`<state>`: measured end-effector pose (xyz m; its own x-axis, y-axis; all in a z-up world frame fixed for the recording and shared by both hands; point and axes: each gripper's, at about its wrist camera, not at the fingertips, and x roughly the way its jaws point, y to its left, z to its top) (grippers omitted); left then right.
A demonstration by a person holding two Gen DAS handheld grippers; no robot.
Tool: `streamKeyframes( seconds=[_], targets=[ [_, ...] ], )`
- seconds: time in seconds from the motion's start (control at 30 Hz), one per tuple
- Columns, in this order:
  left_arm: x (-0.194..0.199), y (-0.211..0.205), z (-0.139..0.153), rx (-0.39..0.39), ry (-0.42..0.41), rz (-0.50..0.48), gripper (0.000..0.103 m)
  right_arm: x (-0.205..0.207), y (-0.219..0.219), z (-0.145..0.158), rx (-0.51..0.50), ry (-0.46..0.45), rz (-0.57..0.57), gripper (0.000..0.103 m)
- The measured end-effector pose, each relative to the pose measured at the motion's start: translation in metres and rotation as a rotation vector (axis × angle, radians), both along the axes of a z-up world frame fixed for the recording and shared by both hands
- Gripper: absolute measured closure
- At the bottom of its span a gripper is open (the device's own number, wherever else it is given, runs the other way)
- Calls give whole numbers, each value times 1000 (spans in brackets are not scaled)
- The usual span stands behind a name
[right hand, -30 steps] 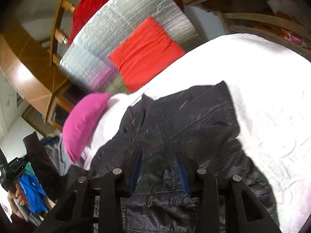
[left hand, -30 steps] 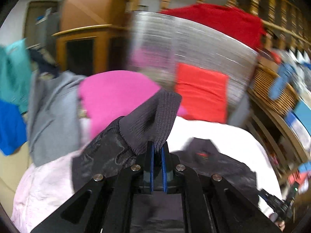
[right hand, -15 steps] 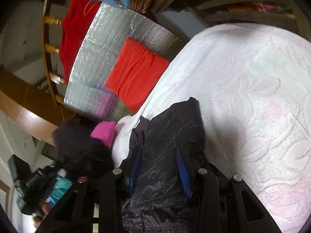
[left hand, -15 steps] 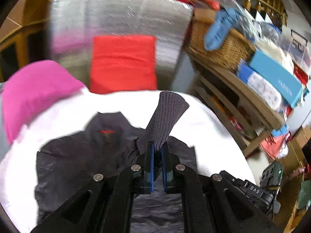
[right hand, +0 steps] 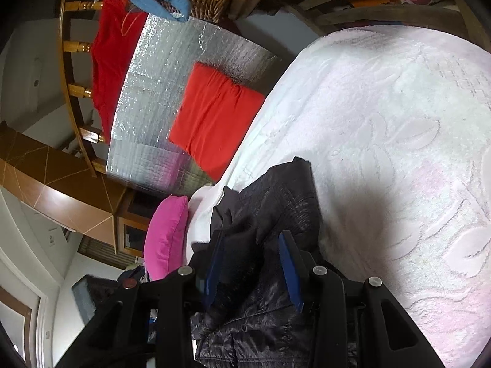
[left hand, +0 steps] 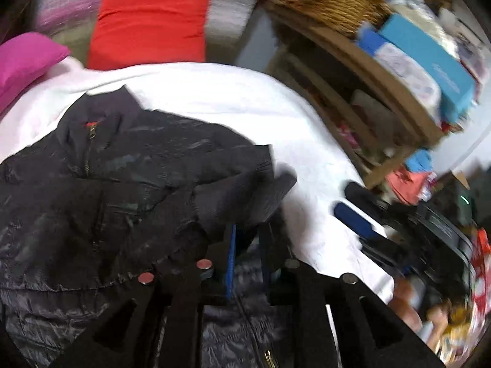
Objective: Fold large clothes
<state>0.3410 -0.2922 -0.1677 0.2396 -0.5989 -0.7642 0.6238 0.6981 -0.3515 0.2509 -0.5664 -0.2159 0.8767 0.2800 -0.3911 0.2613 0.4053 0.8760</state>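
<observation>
Dark jacket point(left hand: 129, 165) on white bed point(left hand: 233, 98)

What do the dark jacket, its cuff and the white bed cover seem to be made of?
Dark jacket: probably thin nylon-like shell, slightly glossy, with crinkled highlights. Cuff: ribbed knit, matte, fine parallel ridges, though blurred. White bed cover: soft textile, looks like terry or chenille, with raised leaf patterns.
</observation>
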Motion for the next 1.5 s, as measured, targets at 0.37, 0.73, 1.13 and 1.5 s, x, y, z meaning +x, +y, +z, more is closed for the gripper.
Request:
streamKeyframes(
  seconds=[0.37, 0.73, 1.13, 1.5],
  targets=[
    [-2, 140, 36, 62, -227, 238, 42, 26, 34, -6, -99, 81, 74, 63],
    [38, 287, -43, 190, -111, 706, 42, 71, 80, -24, -501, 335, 111, 66],
    [53, 289, -68, 196, -90, 676, 42, 43, 97, 18, -672, 171, -36, 92],
    [63, 290, -81, 230, -66, 661, 40, 55, 69, -7, -501, 268, 7, 64]
  ],
)
